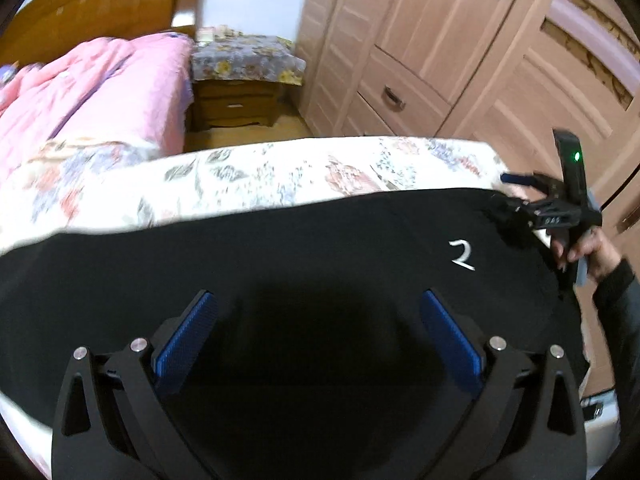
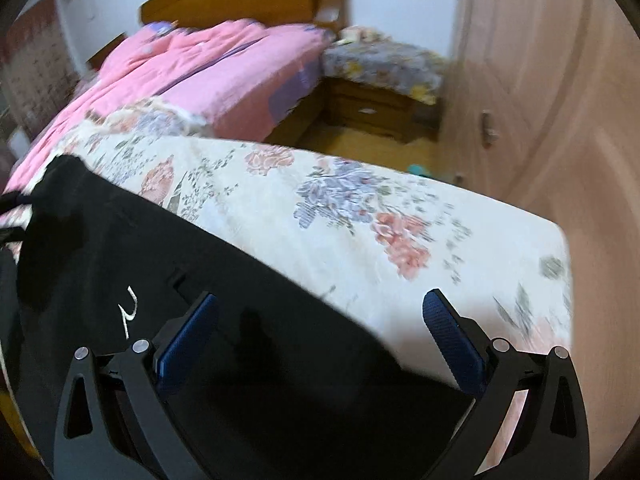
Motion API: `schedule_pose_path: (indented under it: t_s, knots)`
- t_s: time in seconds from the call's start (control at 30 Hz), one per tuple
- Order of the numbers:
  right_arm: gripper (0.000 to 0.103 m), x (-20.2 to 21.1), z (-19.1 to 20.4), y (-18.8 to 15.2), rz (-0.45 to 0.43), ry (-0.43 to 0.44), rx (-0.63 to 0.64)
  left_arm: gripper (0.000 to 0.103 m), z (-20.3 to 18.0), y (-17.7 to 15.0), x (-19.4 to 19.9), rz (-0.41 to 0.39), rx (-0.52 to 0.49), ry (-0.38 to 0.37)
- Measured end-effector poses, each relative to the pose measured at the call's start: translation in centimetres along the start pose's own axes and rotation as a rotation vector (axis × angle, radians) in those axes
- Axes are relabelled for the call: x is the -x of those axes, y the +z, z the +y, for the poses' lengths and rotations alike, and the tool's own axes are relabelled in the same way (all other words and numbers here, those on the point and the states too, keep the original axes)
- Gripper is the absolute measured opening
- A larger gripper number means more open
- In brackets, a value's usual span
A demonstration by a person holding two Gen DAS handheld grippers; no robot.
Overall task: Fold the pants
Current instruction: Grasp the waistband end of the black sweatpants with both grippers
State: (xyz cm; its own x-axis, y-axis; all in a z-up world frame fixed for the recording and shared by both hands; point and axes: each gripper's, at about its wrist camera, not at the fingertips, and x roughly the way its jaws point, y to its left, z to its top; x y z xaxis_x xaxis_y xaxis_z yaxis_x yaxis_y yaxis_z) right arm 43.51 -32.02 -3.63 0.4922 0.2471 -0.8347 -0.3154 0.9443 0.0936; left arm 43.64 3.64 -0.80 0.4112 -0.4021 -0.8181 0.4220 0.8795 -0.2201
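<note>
Black pants with a small white mark lie spread flat on the floral sheet of the bed. My left gripper is open just above the pants, with nothing between its blue pads. My right gripper is open too, over the pants' edge and the floral sheet. In the left wrist view the right gripper shows at the pants' far right corner, held by a hand.
A pink quilt covers the head of the bed. A wooden nightstand with a floral cloth stands beyond the bed. A wooden wardrobe runs along the right, with bare floor between it and the bed.
</note>
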Motion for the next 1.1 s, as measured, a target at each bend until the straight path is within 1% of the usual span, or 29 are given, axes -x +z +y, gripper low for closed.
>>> schedule_pose_path:
  t_s: [0.03,0.1,0.13,0.17,0.2,0.23,0.27,0.3,0.33,0.37,0.47,0.5,0.57,0.6,0.67,0.73,0.8,0.87,0.9,0.93,0.97,1.0,1.1]
  knots:
    - [0.099,-0.6,-0.1,0.2,0.016,0.012,0.016,0.101,0.2,1.1,-1.0,0.014,-0.028,0.004]
    - [0.099,-1.6,-0.2,0.1,0.054,0.054,0.043,0.101,0.3,2.0,-2.1,0.031,-0.073,0.000]
    - [0.098,-1.8,-0.2,-0.2,0.059,0.061,0.063,0.101,0.3,2.6,-2.7,0.041,-0.108,-0.011]
    - [0.091,-1.5,0.1,-0.5,0.046,0.065,0.091,0.101,0.3,2.8,-3.0,0.045,-0.135,-0.019]
    - [0.082,-0.9,0.2,-0.8,0.037,0.089,0.102,0.100,0.3,3.1,-3.4,0.053,-0.161,-0.029]
    - [0.058,-0.4,0.3,-1.0,0.034,0.115,0.104,0.100,0.1,3.5,-3.7,0.070,-0.196,-0.049]
    - [0.040,0.0,0.5,-1.2,0.038,0.122,0.104,0.100,0.0,3.7,-4.0,0.079,-0.227,-0.063]
    - [0.032,0.9,1.0,-1.6,0.029,0.096,0.120,0.100,-0.3,4.0,-4.3,0.087,-0.279,-0.074]
    - [0.015,1.4,1.3,-1.8,0.017,0.070,0.138,0.100,-0.5,4.3,-4.4,0.090,-0.307,-0.077]
    - [0.011,2.2,1.7,-2.1,-0.004,0.025,0.153,0.100,-0.7,4.6,-4.6,0.093,-0.336,-0.085]
    - [0.009,5.9,3.0,-3.2,-0.107,-0.031,0.157,0.100,-1.5,5.6,-4.7,0.084,-0.402,-0.126]
    - [0.009,7.7,3.9,-3.8,-0.154,-0.052,0.170,0.100,-1.8,5.9,-4.8,0.082,-0.422,-0.145]
    - [0.008,10.0,5.4,-4.7,-0.221,-0.075,0.195,0.100,-2.3,6.2,-4.9,0.086,-0.458,-0.171]
    - [0.008,11.2,6.0,-5.3,-0.250,-0.089,0.200,0.100,-2.7,6.4,-5.1,0.094,-0.490,-0.184]
    - [0.008,12.4,6.6,-5.8,-0.277,-0.109,0.206,0.100,-3.0,6.5,-5.6,0.117,-0.530,-0.202]
    - [0.008,13.5,7.0,-6.7,-0.307,-0.126,0.215,0.100,-2.7,6.7,-6.3,0.145,-0.532,-0.234]
    - [0.008,13.8,7.6,-6.9,-0.327,-0.136,0.210,0.099,-1.9,6.8,-7.3,0.193,-0.484,-0.275]
    - [0.008,14.1,7.9,-7.2,-0.337,-0.130,0.195,0.072,-1.4,6.5,-7.6,0.218,-0.449,-0.302]
    - [0.008,14.1,8.1,-7.3,-0.334,-0.134,0.190,0.041,-1.2,6.1,-7.6,0.224,-0.429,-0.312]
    - [0.008,14.0,8.3,-7.4,-0.330,-0.133,0.185,0.022,-1.1,5.8,-7.4,0.217,-0.420,-0.311]
    - [0.008,13.9,8.5,-7.6,-0.327,-0.134,0.177,0.020,-1.1,5.4,-6.8,0.196,-0.422,-0.296]
    - [0.008,13.9,8.6,-7.9,-0.330,-0.136,0.172,0.016,-1.4,4.9,-6.0,0.160,-0.436,-0.265]
    - [0.008,14.7,9.2,-8.8,-0.352,-0.147,0.155,0.014,-2.9,3.3,-1.8,0.039,-0.469,-0.154]
